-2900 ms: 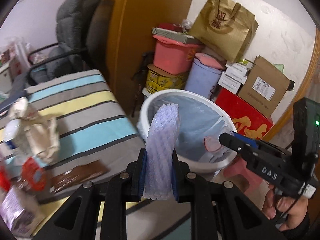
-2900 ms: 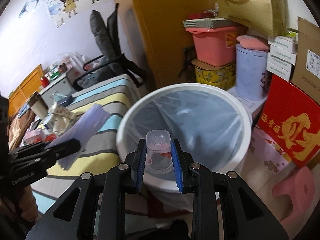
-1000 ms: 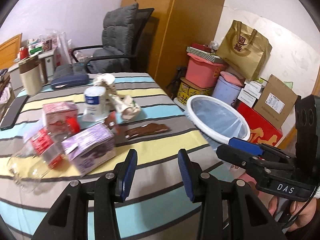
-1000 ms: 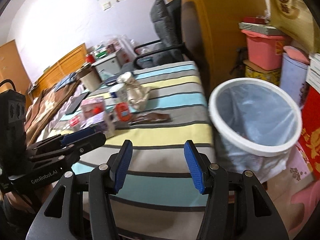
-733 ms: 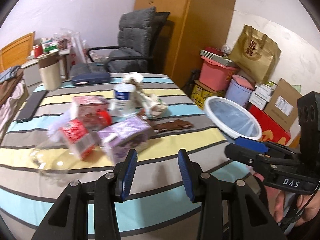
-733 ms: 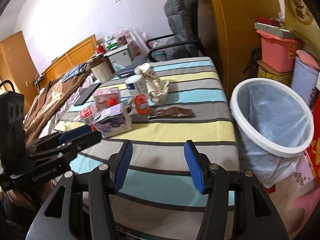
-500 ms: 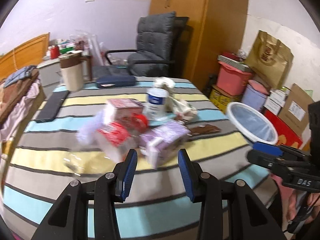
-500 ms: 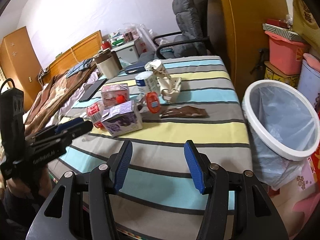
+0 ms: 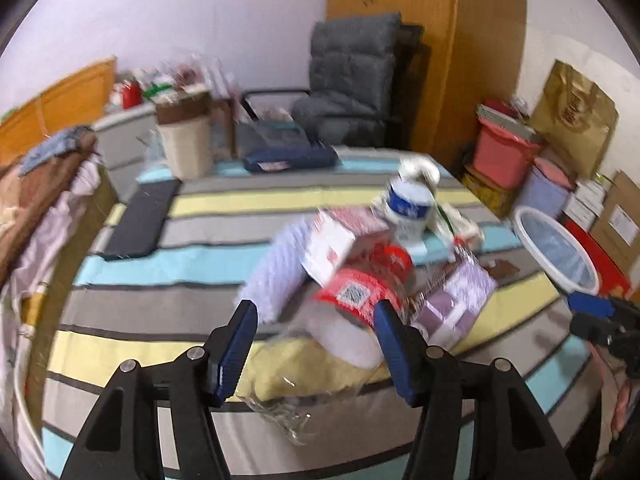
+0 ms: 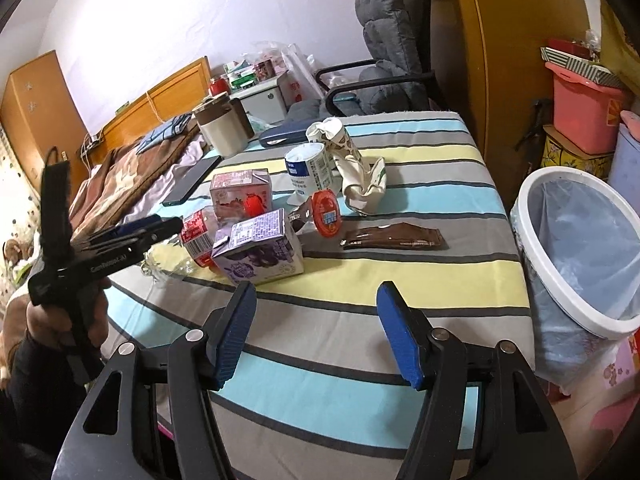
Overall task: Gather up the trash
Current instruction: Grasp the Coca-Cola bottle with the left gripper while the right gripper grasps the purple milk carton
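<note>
Trash lies in a pile on the striped table (image 10: pixel 400 280): a purple carton (image 10: pixel 258 248), a pink carton (image 10: pixel 240 192), a clear bottle with a red label (image 10: pixel 192 242), a white cup (image 10: pixel 308 170), a crumpled paper cup (image 10: pixel 356 168), a red-lidded item (image 10: pixel 327 214) and a brown wrapper (image 10: pixel 394 238). The white bin (image 10: pixel 580 256) with a clear liner stands off the table's right edge. My left gripper (image 9: pixel 314 324) is open and empty, close over the bottle (image 9: pixel 352 304). My right gripper (image 10: pixel 316 316) is open and empty above the table's near side.
A beige canister (image 10: pixel 224 128), a dark phone (image 10: pixel 192 186) and a navy case (image 10: pixel 288 132) lie at the table's far side. A grey chair (image 10: pixel 388 60) stands behind. Boxes and a pink tub (image 10: pixel 584 108) are stacked by the wardrobe. A bed is on the left.
Both grippers let their trash go at the bin and opened. They swung back from the bin to the table. The left gripper has closed in on the pile.
</note>
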Tool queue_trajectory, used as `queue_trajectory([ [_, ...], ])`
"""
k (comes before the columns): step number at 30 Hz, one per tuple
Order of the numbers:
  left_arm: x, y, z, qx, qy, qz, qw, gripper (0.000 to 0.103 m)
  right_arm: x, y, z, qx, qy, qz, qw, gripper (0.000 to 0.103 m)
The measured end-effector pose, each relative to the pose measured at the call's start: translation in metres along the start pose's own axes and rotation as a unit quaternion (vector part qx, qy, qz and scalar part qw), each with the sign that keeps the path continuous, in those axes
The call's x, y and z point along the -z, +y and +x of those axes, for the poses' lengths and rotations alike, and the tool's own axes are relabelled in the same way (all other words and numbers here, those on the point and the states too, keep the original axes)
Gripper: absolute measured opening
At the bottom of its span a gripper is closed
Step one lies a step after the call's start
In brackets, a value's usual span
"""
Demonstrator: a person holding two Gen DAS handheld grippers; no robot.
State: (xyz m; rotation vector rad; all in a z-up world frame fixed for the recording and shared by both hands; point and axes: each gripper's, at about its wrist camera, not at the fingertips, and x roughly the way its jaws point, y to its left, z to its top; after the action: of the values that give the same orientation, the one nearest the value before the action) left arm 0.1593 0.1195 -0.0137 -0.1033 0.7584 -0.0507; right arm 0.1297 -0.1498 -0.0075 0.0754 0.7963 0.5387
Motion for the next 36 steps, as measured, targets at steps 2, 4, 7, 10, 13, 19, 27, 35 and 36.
queue_trajectory([
  [2, 0.005, -0.003, 0.003, 0.01, 0.012, 0.011, 0.9998, 0.065, 0.0, -0.001, 0.001, 0.0, 0.002, 0.002, 1.0, 0.064],
  [4, 0.01, -0.01, 0.001, 0.013, 0.015, 0.023, 0.9995, 0.065, -0.001, -0.002, 0.001, 0.001, 0.002, 0.004, 1.0, 0.064],
  [7, 0.016, -0.018, -0.004, 0.049, 0.023, 0.019, 0.9983, 0.065, -0.002, -0.002, 0.003, 0.001, 0.004, 0.004, 1.0, 0.064],
  [10, 0.016, -0.023, -0.002, 0.047, 0.026, 0.014, 0.9985, 0.065, -0.002, 0.0, 0.003, 0.0, 0.004, 0.004, 1.0, 0.064],
  [13, 0.015, -0.024, 0.009, 0.031, 0.04, -0.001, 0.9987, 0.065, -0.003, 0.002, 0.004, -0.002, 0.005, 0.004, 1.0, 0.064],
  [19, 0.023, -0.02, 0.011, 0.014, 0.038, -0.039, 0.9984, 0.065, -0.005, 0.007, 0.002, 0.001, 0.002, 0.002, 1.0, 0.064],
  [27, 0.044, -0.009, -0.015, -0.016, 0.019, -0.078, 0.9967, 0.065, -0.015, 0.037, 0.025, -0.004, 0.009, -0.028, 1.0, 0.064],
  [35, 0.053, 0.008, -0.031, -0.019, 0.013, -0.098, 0.995, 0.065, -0.018, 0.071, 0.073, 0.035, 0.042, -0.069, 0.996, 0.064],
  [36, 0.053, 0.008, -0.032, -0.018, 0.013, -0.098, 0.9949, 0.065, -0.017, 0.072, 0.076, 0.044, 0.042, -0.072, 0.996, 0.064],
])
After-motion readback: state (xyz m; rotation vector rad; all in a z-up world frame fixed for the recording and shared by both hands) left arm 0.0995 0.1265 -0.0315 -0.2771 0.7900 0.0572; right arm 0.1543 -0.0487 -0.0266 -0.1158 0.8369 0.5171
